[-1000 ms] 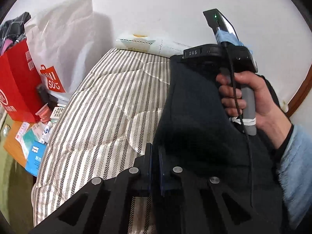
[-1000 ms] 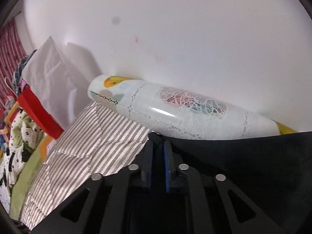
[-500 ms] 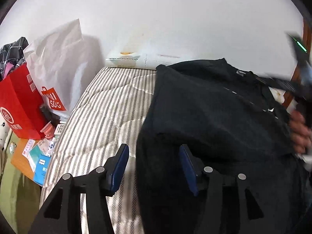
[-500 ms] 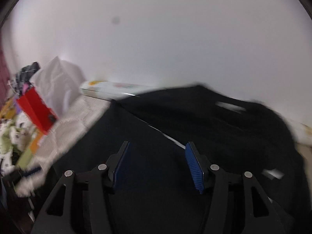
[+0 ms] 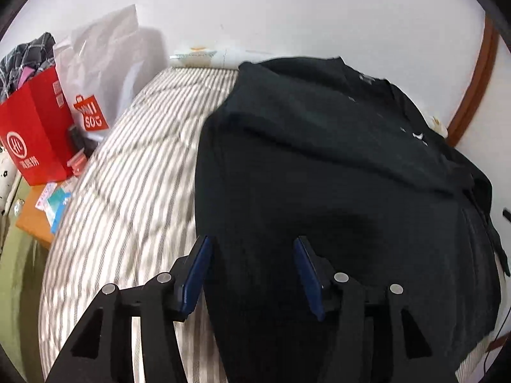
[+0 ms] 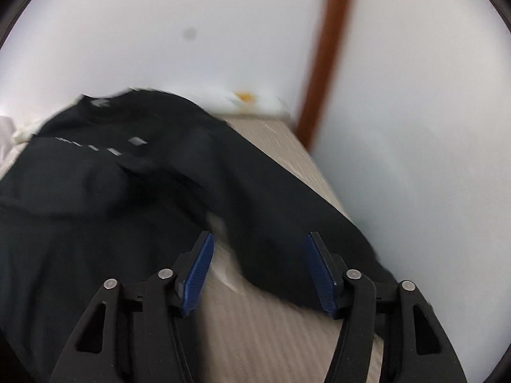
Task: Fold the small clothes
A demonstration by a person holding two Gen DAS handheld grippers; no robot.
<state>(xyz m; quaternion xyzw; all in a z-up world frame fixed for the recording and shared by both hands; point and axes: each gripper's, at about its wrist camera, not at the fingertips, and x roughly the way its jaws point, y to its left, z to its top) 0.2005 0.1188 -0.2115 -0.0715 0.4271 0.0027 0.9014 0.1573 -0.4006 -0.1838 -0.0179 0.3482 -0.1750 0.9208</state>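
Lying flat on the striped mattress [image 5: 134, 172] is the black garment [image 5: 335, 175], 1 fold laid over itself near the wall end, w/ a sleeve [image 6: 287, 223] trailing off twd the right edge of the bed. To the far left, off the bed, a red bag [image 5: 35, 140] and a white shop bag [image 5: 99, 73] are standing by the wall, not part of the job.

The left gripper [image 5: 252, 274] is hanging over the garment's near-left edge, jaws about half apart, nothing btwn the pads but the cloth lying below; it is gripping nothing. The right gripper [image 6: 258, 271] is hovering above the loose sleeve, jaws opening at this moment, pads clear of the fabric; the view is blurred, so whether a fingertip is brushing the cloth I cannot tell.

Judging from this, the step in hand is btwn folds: both tools are free and lining up for a new grab. The next move is prob. calling for the right gripper dropping onto the sleeve, pinching it near the cuff end and carrying it inward over the body, while the left one is pinning or lifting the side hem so the 2 edges are meeting square.
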